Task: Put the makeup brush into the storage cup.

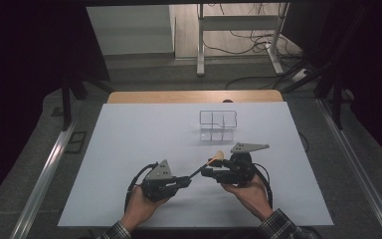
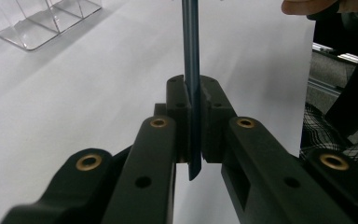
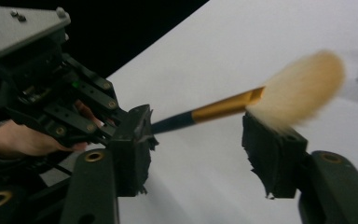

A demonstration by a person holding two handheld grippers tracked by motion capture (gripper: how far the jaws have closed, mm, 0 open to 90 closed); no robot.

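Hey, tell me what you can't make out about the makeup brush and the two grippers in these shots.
- Brush bristle tip: blurred in the right gripper view.
- Brush handle's far end: cut off by the top edge of the left gripper view.
- Whether the right gripper pads touch the brush: unclear.
- Clear organizer: contents too small in the high view.

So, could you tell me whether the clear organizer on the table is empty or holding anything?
Empty: the organizer shows bare compartments in the high view, and the brush is outside it, held in the left gripper.
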